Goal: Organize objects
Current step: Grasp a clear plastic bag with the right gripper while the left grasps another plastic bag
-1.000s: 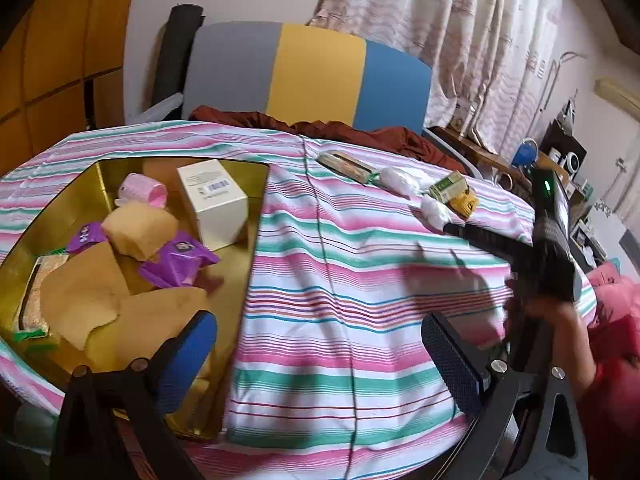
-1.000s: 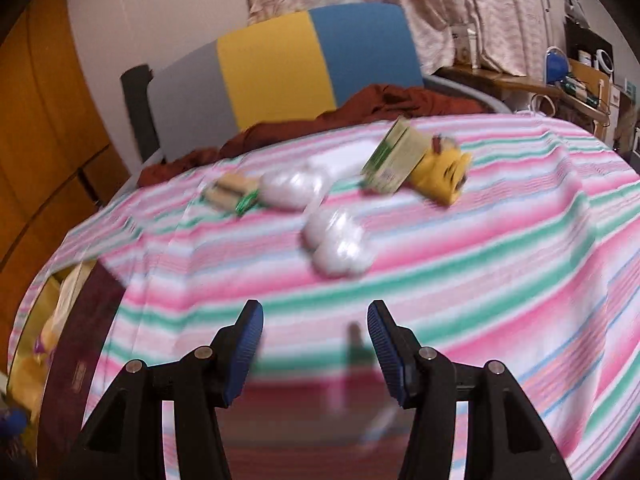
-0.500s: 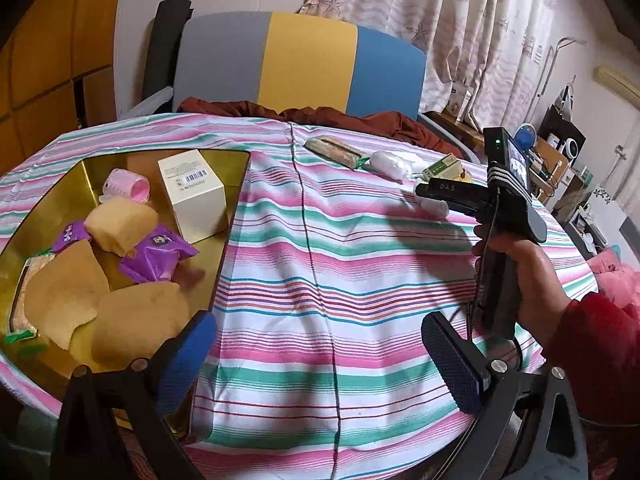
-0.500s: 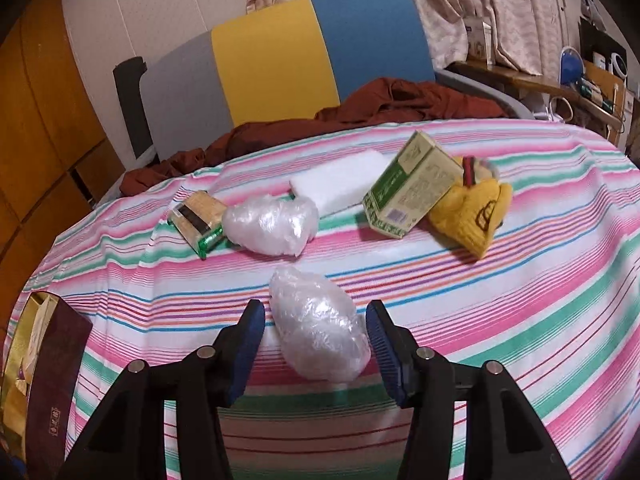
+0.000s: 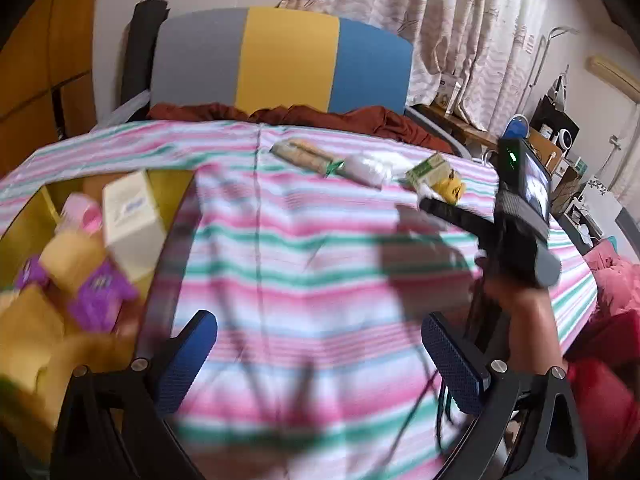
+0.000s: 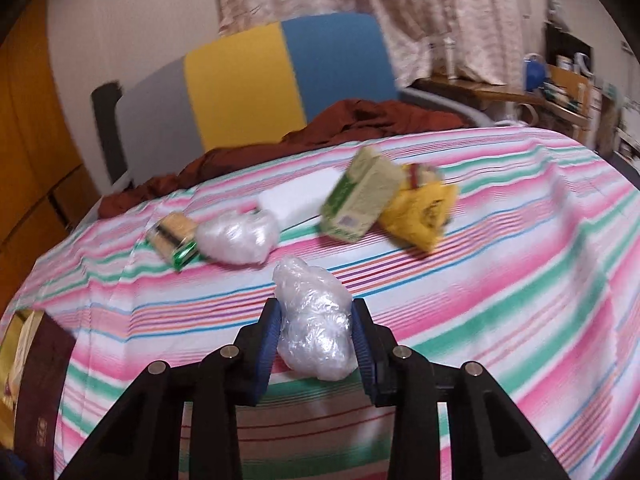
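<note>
I had the right tongs (image 6: pixel 316 332) pinching a plastic-wrapped bundle (image 6: pixel 314 326); left tongs (image 5: pixel 316 360) spread, empty — four items beyond awaited the gold tray (image 5: pixel 24 224) leftward.

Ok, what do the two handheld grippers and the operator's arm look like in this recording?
Both grippers, left gripper and right gripper, have black frames with silver bolts and blue textured fingers. The right unit has a black pistol handle, a green light and a dangling black cable. The operator's hand is bare, with a red sleeve.
</note>
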Motion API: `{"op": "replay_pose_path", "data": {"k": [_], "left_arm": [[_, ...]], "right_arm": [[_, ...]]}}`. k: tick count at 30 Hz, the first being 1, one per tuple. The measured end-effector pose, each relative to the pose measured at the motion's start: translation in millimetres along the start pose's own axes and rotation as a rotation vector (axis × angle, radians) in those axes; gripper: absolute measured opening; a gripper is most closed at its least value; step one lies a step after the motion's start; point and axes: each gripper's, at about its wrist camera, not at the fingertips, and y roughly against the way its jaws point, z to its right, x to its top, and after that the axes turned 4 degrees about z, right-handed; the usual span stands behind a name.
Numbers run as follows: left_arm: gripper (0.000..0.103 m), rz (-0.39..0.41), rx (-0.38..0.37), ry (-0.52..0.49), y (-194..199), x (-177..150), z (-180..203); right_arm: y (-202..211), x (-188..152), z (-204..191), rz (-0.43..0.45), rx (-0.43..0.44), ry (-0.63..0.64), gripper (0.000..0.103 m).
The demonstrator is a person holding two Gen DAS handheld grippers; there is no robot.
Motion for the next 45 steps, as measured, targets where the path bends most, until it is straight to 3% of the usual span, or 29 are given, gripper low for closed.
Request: {"op": "replay_pose_path", "data": {"k": [11, 17, 25, 29, 30, 32, 38, 45], "left_arm": [[0.103, -0.016, 0.014, 0.016, -96.2, 80.8, 30.5], [0.103, -0.050, 0.037, 0.116, -154.3, 109.9, 38.8], [0.103, -0.003, 0.096, 0.004, -212.2, 134.0, 64.8], [0.098, 0.028, 0.098, -0.081, -226.5, 133.7, 74.6], [0.094, 0.022, 0.093, -0.095, -231.0, 132.5, 74.4], [0.073, -0.015, 0.070, -0.095, -239.9, 131.8, 72.7], [0.069, -0.006, 0.041, -0.096, -237.8, 126.3, 69.1], [0.069, 0.117, 0.053, -0.137, -193.1, 103.6, 66.2]], "right_arm": [[15.3, -2.6, 27.1, 0.063, -0.076, -0.127, 0.035], [11.8, -6.2, 41.8, 0.045, -0.077, -0.207, 0.035], [8.1, -9.8, 48.1, 0.028, -0.055, -0.247, 0.035], [8.2, -10.0, 48.3, 0.029, -0.049, -0.244, 0.035], [8.3, -10.3, 49.0, 0.030, -0.048, -0.247, 0.035], [7.6, -10.4, 49.7, 0.029, -0.044, -0.251, 0.035], [7.9, -10.8, 49.5, 0.032, -0.048, -0.251, 0.035], [8.1, -10.8, 47.8, 0.035, -0.054, -0.243, 0.035]]}}
